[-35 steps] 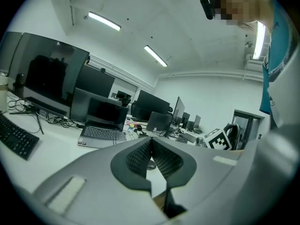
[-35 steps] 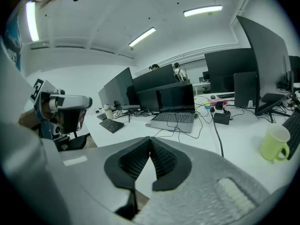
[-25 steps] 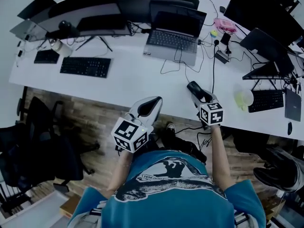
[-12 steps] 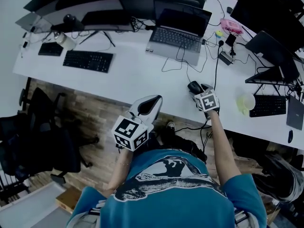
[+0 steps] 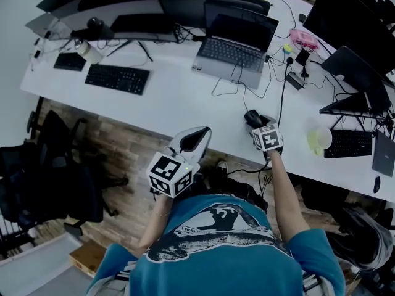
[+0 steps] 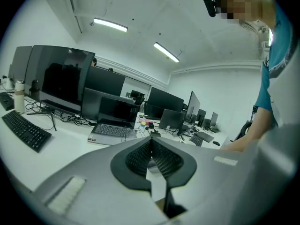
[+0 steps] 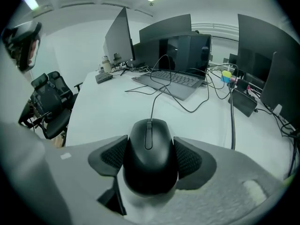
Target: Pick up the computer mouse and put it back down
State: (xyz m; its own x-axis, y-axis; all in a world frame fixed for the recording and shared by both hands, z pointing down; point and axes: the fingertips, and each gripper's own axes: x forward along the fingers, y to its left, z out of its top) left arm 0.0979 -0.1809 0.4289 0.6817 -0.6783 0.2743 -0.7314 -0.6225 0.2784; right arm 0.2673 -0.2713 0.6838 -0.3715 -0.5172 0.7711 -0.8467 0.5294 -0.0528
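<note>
Two ribbed pads of the right gripper (image 5: pixel 255 123) flank the black wired computer mouse (image 7: pixel 150 153), one against each side of its body. Its jaws have just been opening wide before easing in a touch. As far as the gripper's own view shows, they now stand spread about the mouse rather than pinching it.

A second ago the mouse appeared to ride higher in that gripper, clear of the white desk (image 7: pixel 108 111). The hand has since come down, and the mouse now lies on the desk between the jaws, its nose pointing away from them. I read this as both the pick-up and the set-down being done, so only drawing the gripper back off the mouse is left. The pads sit so close to its flanks that a skewed retreat could drag it along.

Ahead of the jaws the mouse cable (image 7: pixel 156 90) runs off toward the open laptop (image 7: pixel 177 76), with dark monitors (image 7: pixel 262 74) farther on and to the right.

The left gripper (image 6: pixel 150 154), held short of the desk edge, has its jaws pressed together on nothing and has scarcely stirred.
</note>
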